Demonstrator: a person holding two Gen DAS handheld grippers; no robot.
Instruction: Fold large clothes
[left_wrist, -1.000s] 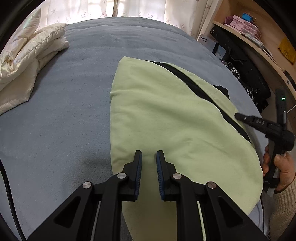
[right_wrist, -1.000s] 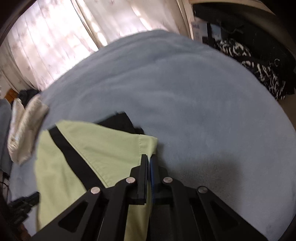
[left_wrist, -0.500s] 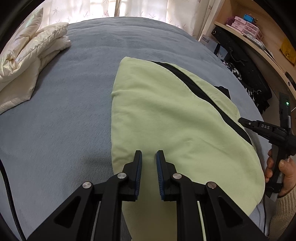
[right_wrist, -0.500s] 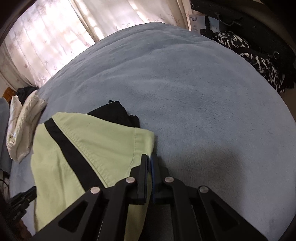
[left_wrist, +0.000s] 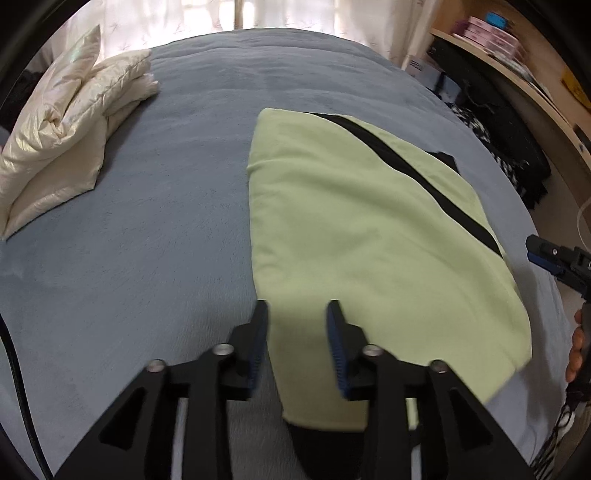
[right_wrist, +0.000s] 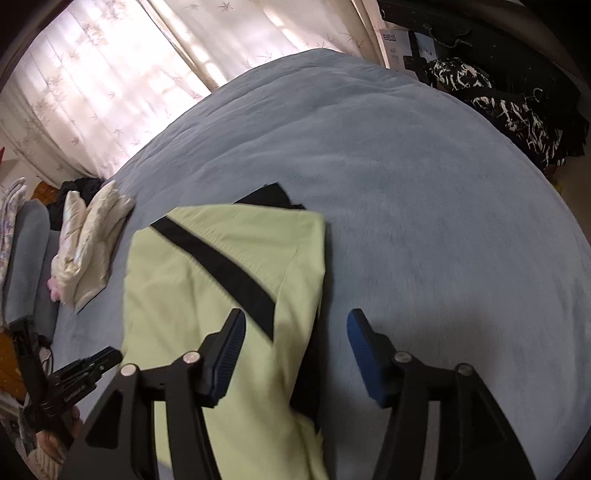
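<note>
Green garment (left_wrist: 362, 236), black stripe: folded flat on bed (left_wrist: 147, 221), near edge. Left tongs (left_wrist: 297, 343) opening over near-left edge, nothing pinched. Right tongs (right_wrist: 295, 354) opening above right edge (apparently letting go after a fold). Cream jacket (left_wrist: 62, 147): well apart.

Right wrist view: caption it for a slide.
Right claw opening above the folded light-green garment on the blue-grey bed cover.

The pale green garment (left_wrist: 354, 236) lay folded flat on the blue-grey bed (left_wrist: 155, 221), a black stripe (left_wrist: 413, 173) crossing it diagonally. A bit of black fabric (right_wrist: 269, 195) stuck out at its far edge, and another showed under its near edge.
</note>
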